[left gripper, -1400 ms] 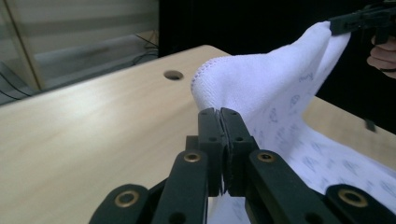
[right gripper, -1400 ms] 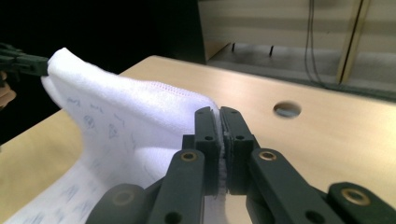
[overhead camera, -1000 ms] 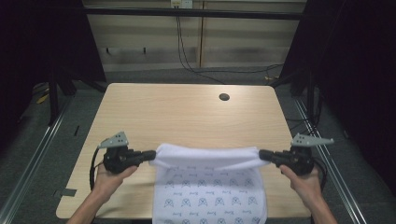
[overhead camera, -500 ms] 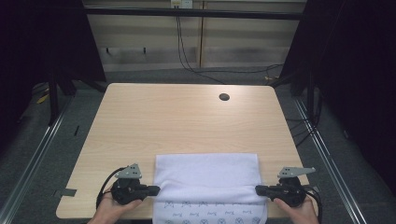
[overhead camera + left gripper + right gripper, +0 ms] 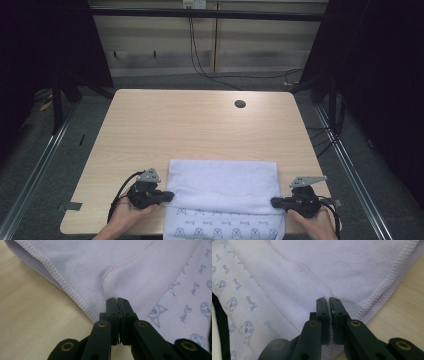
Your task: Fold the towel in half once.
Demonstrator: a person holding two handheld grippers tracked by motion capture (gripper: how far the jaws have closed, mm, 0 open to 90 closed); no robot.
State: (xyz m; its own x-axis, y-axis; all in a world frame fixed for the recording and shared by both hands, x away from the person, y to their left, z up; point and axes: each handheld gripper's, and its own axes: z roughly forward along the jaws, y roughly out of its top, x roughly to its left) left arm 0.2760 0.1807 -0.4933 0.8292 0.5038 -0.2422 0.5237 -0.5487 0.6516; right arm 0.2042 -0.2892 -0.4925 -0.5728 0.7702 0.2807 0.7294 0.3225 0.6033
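A white towel [image 5: 222, 185] lies folded at the near edge of the wooden table [image 5: 200, 125]; its plain side faces up and a printed part [image 5: 220, 225] hangs toward the person. My left gripper [image 5: 170, 196] is shut on the towel's left edge, low on the table. My right gripper [image 5: 274, 202] is shut on the right edge. In the left gripper view the jaws pinch a stitched corner of the towel [image 5: 130, 285] at the left gripper [image 5: 117, 299] tips. In the right gripper view the right gripper [image 5: 328, 299] clamps a hemmed layer of the towel [image 5: 342, 267].
A dark round hole [image 5: 240, 104] sits in the tabletop at the far right. Black cables [image 5: 215, 75] run along the floor behind the table. Metal rails [image 5: 45, 160] flank both sides. The far half of the table is bare wood.
Both grippers came down and toward the person with the towel. The towel, held up and stretched a second ago, now lies folded flat on the table.
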